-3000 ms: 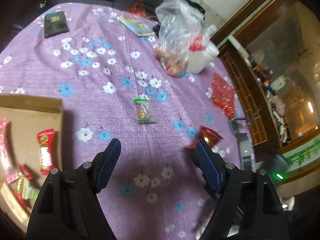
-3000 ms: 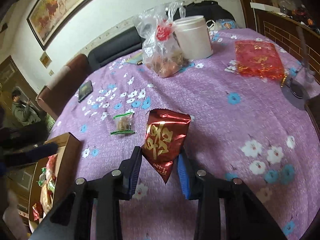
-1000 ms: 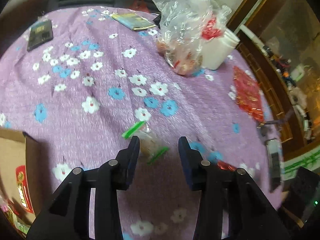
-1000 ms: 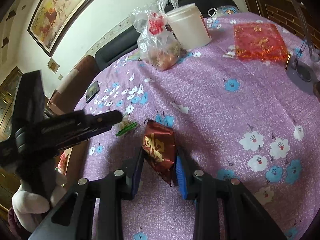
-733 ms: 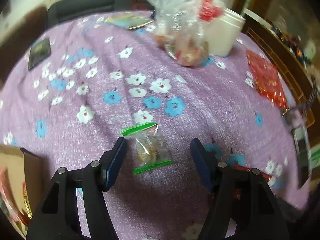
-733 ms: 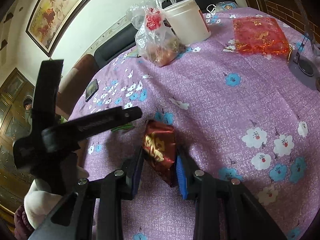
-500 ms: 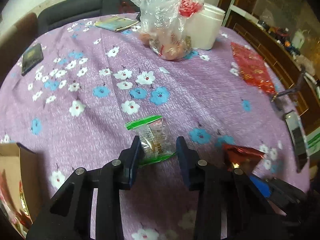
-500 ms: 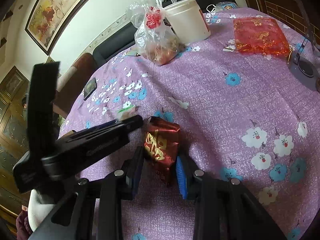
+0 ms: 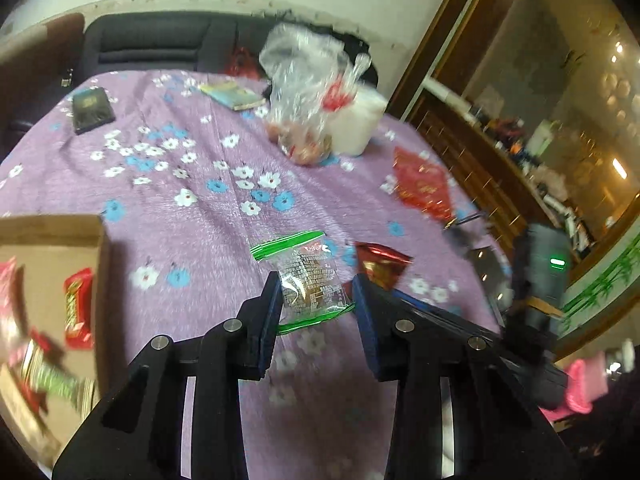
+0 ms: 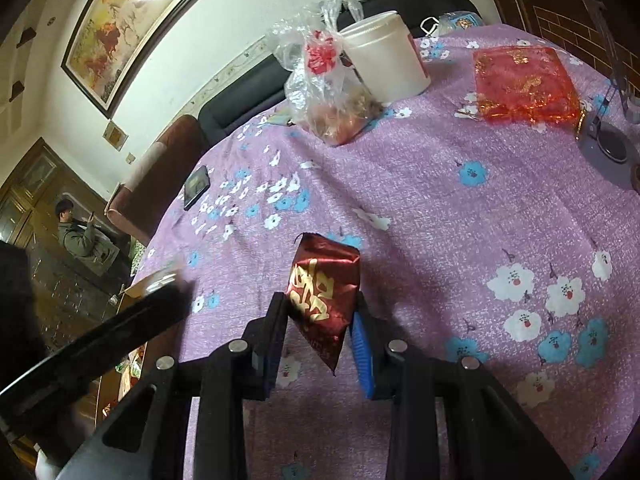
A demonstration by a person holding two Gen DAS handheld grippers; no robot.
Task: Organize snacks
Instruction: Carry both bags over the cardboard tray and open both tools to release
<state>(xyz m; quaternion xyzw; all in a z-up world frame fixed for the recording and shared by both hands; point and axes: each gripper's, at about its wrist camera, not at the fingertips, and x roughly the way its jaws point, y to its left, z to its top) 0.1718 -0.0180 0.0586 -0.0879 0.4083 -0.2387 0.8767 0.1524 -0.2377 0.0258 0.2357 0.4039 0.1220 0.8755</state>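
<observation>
Left hand-held gripper (image 9: pixel 314 300) is pinching a crinkly clear snack packet (image 9: pixel 308 280) with green sealed ends, long axis running 11 to 5 o'clock, lifted above the purple floral desk (image 9: pixel 192 200). Right hand-held gripper (image 10: pixel 318 330) is clamping a glossy dark-red foil packet (image 10: pixel 324 294) with gold lettering, pointed lower corner hanging toward 6 o'clock. Only the left view is showing the cardboard box (image 9: pixel 52 248) of red wrappers at 9 o'clock; only the right is showing the framed painting (image 10: pixel 132 16).
</observation>
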